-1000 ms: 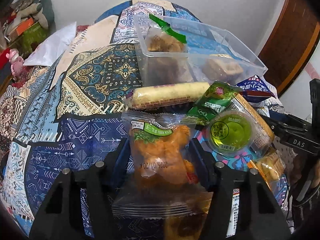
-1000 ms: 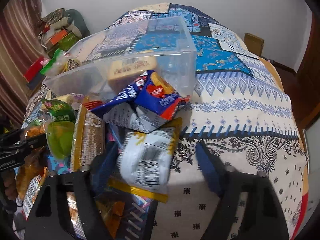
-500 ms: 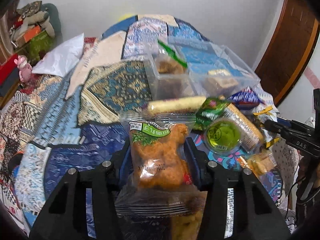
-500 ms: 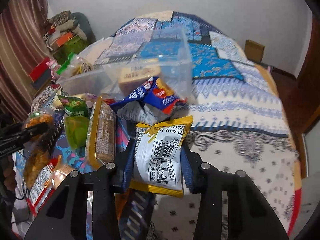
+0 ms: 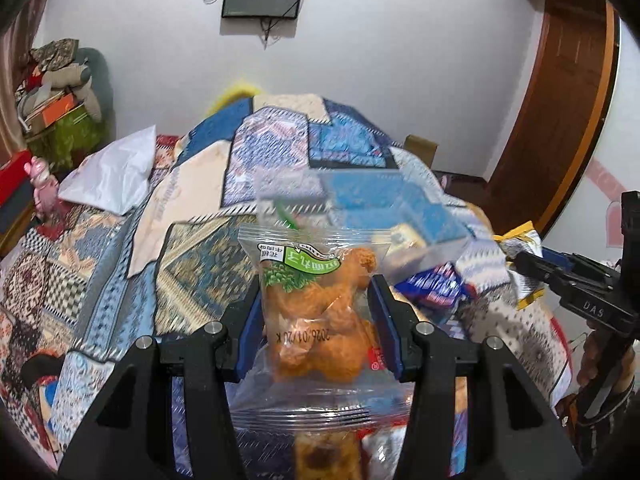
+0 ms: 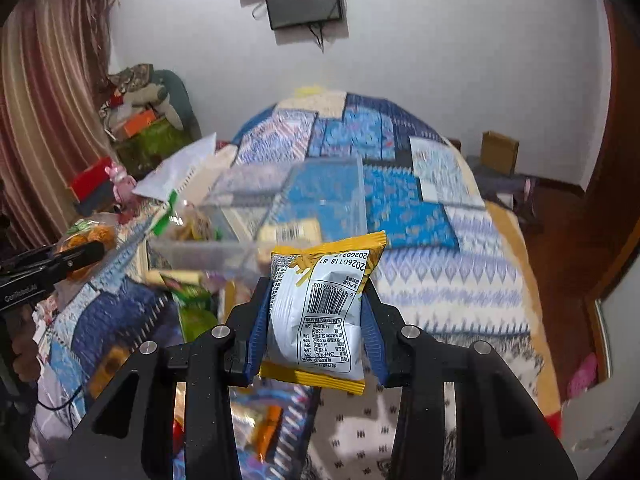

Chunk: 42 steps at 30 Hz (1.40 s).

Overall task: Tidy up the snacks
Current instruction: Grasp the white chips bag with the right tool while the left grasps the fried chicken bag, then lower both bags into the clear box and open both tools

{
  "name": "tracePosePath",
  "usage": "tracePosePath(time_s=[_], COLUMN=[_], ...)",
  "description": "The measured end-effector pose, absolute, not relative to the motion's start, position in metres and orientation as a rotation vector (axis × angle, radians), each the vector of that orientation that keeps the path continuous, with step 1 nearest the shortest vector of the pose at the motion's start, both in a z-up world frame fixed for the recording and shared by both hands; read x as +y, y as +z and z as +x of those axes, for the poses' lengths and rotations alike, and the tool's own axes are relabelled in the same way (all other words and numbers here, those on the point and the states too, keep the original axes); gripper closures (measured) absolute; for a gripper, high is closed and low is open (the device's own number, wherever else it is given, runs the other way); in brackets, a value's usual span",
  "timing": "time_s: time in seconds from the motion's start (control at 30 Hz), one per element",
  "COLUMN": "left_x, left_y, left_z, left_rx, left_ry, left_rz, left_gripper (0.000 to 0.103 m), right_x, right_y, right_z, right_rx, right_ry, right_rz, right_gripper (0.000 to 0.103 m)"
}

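Note:
My left gripper is shut on a clear packet of orange fried snacks with a green label, held up above the bed. My right gripper is shut on a white and yellow snack packet, barcode side up, also lifted. A clear plastic bin stands on the patterned bedspread beyond both packets and holds a few snacks; the left wrist view shows the bin blurred. Each view catches the other gripper at its edge: the right one and the left one.
Loose snack packets lie on the bedspread below and left of the bin. A white bag lies at the far left. A pile of clutter fills the back left corner, a wooden door the right.
Both grippers closed on their packets and lifted them off the bed. The views have tilted up, so the wall and a mounted screen now show.

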<state>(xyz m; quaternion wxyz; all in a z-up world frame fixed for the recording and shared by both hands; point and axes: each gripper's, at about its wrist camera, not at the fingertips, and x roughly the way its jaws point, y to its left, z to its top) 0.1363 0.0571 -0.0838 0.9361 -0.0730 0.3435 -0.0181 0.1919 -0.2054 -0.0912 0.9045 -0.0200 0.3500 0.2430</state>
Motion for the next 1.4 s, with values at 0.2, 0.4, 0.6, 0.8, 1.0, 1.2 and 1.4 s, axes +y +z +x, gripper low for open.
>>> tracePosePath(time_s=[0.2,0.4,0.6,0.8,1.0,1.2,1.4], left_x=[0.040,0.027,0.024,0.025,0.023,0.019,0.020], left_y=[-0.074,-0.075,-0.085,-0.098,-0.110,-0.117,-0.103], left_z=[0.163,0.201,0.237,0.266,0.285,0.293,0.277], left_rx=[0.675,0.676,0.709,0.752,0.782,0.814,0.779], left_ry=[-0.071,-0.083,-0.079,-0.062,-0.051,-0.048,-0.048], left_rz=[-0.141,-0.117,-0.112,-0.128,-0.114,-0.100,-0.106], left_gripper=[0.053,0.053,0.053,0.053,0.053,0.049,0.044], right_x=[-0.194,-0.176,-0.162,-0.149,-0.137,-0.134,-0.141], right_y=[-0.074,-0.069,-0.077,-0.092,-0.113,-0.125,-0.110], right_z=[0.209,0.231,0.257,0.281,0.298,0.304,0.292], right_rx=[0.672,0.642,0.658,0.705,0.759,0.788,0.740], right_ry=[0.526,0.551,0.564,0.578,0.586,0.567,0.525], right_rz=[-0.038,-0.055,-0.063,-0.075,-0.101,-0.122,-0.143], right_gripper=[0.065,0.065,0.065,0.065,0.065,0.062,0.037])
